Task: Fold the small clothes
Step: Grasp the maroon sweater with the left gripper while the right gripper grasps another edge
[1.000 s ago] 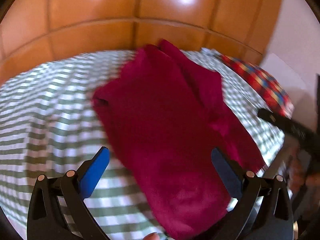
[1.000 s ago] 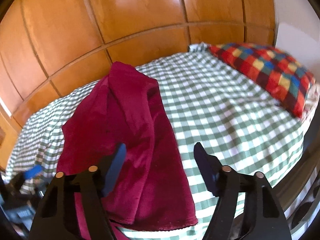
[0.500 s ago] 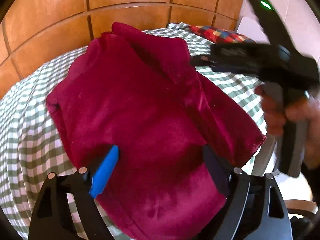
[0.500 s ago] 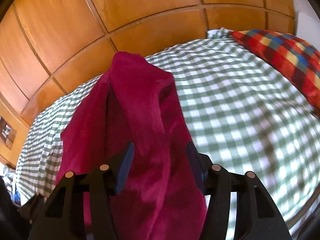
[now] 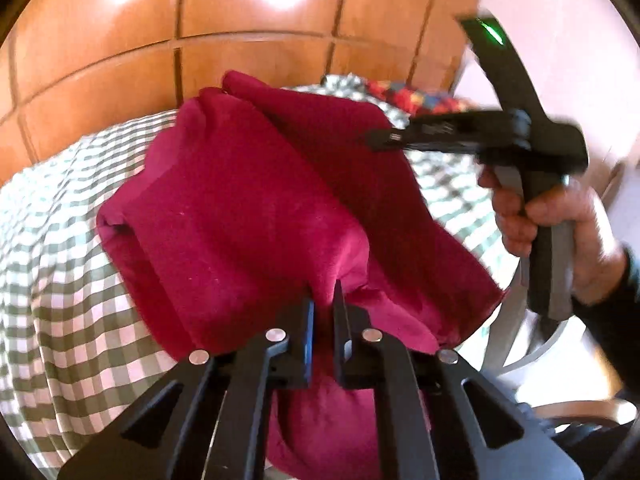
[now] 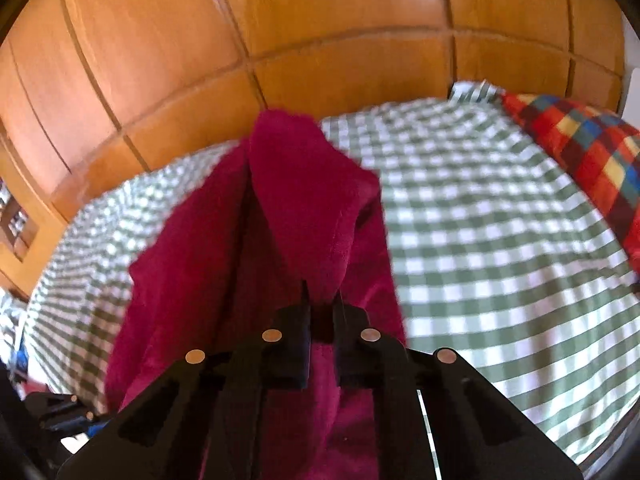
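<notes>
On the bed (image 6: pixel 500 240), with its green-and-white checked sheet, lies the dark red garment (image 5: pixel 248 208), spread lengthwise toward the wooden wall panels (image 6: pixel 320 20) and hanging over the near edge. Your left gripper (image 5: pixel 323 292) has its jaws drawn together on a pinched ridge of the red cloth near that edge; the fabric puckers upward between the two fingers (image 5: pixel 307 320) and folds away on both sides. Your right gripper (image 6: pixel 321 300) is likewise clamped on the garment (image 6: pixel 304 200), holding a raised fold that runs from its tips toward the far end of the cloth (the blue pad faces are almost hidden by fabric).

From the left wrist view, the right gripper (image 5: pixel 376 138) appears from the side, blurred, its tips meeting the right-hand part of the garment; your right hand (image 5: pixel 560 224) wraps the handle, and a dark sleeve (image 5: pixel 616 312) covers the wrist. A green light shows on the upper part of that tool.

At the far right of the bed rests a pillow (image 6: pixel 588 156) in a red, blue and yellow check, well apart from the garment. Part of the left gripper (image 6: pixel 68 412) shows dimly at the lower left of the right wrist view.
</notes>
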Motion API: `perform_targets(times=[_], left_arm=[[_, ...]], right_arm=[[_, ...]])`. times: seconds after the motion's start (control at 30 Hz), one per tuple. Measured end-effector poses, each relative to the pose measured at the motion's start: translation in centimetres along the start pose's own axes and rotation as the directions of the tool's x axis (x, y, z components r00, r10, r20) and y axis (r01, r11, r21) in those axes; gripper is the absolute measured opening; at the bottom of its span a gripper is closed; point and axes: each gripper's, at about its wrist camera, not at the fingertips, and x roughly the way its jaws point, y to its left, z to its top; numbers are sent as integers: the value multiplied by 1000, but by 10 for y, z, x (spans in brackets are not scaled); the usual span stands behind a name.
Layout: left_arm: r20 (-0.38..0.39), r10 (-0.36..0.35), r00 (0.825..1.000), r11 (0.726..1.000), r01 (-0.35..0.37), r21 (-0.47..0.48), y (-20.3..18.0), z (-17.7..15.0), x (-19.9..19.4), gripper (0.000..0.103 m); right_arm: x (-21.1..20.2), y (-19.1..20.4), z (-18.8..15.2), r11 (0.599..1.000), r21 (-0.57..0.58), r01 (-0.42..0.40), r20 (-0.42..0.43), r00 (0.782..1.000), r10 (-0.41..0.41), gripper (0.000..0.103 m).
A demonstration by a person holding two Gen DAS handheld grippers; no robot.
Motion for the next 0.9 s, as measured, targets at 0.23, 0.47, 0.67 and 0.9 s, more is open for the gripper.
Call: perform_targets(times=[0.23,0.47,0.67,0.9], left_arm=[[157,-12,987,968,51,-246,76,22,-59,6],[283,177,943,925,-61,-375,166,62,-115,5],[216,410,886,854,-290,-432,238,113,-112,5],[86,571,817,680,-412,-607,312,139,-81,65]], right_arm=[[-37,-45,41,993,112,32,114,992,-45,8],[-32,-98,76,967,183,178,111,973,-200,8],[3,-133,114,925,187,331,54,937,-346,8],[23,-162,127,898,229,375,15,921,-388,82]])
